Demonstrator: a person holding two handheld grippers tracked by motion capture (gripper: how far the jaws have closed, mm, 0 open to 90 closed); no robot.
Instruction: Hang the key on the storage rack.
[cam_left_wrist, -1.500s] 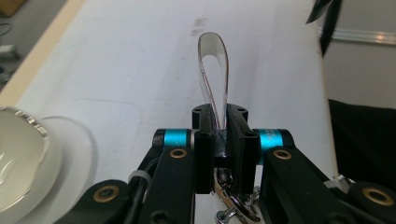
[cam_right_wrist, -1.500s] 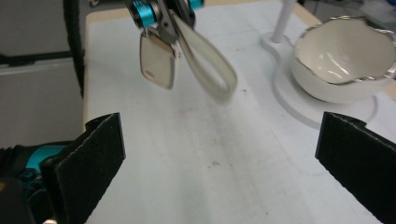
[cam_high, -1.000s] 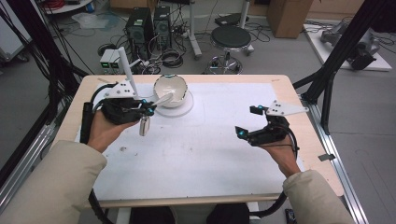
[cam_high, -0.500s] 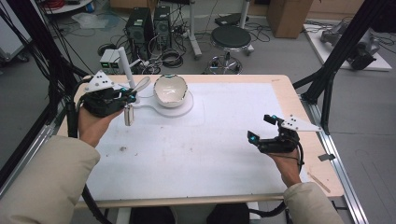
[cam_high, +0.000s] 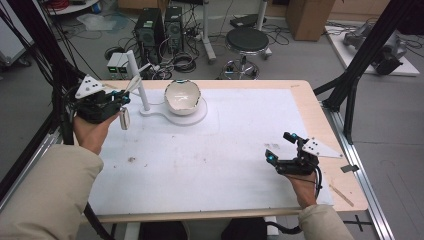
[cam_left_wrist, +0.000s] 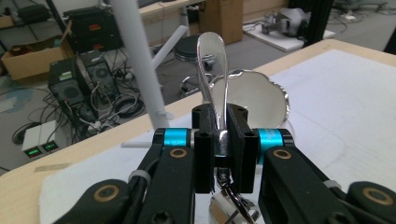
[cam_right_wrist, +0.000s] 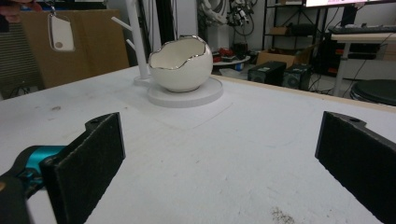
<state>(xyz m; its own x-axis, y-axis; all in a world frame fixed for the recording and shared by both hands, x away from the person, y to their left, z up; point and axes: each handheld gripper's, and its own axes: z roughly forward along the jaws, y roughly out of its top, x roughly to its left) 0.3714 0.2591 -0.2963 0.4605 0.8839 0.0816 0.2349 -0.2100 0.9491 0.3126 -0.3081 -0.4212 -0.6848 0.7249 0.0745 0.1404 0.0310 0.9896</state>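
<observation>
Since the earlier frame, the left gripper (cam_high: 121, 99) has been carried left, away from the bowl (cam_high: 182, 96), toward the white stand (cam_high: 138, 80). It's clamped on a metal keyring loop (cam_left_wrist: 212, 70), with a tag (cam_high: 124, 119) hung just below the jaws. Could get snagged on a peg and yanked loose. Over at the right, the right gripper (cam_high: 280, 148) has been lowered to the mat (cam_high: 210, 150), jaws wide open, nothing held.

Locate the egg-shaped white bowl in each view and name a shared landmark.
High view: bowl upper centre-left, on its white base.
Left gripper view: right of centre, behind the clamped metal loop.
Right gripper view: upper centre.
Shared landmark: white post beside the bowl.
</observation>
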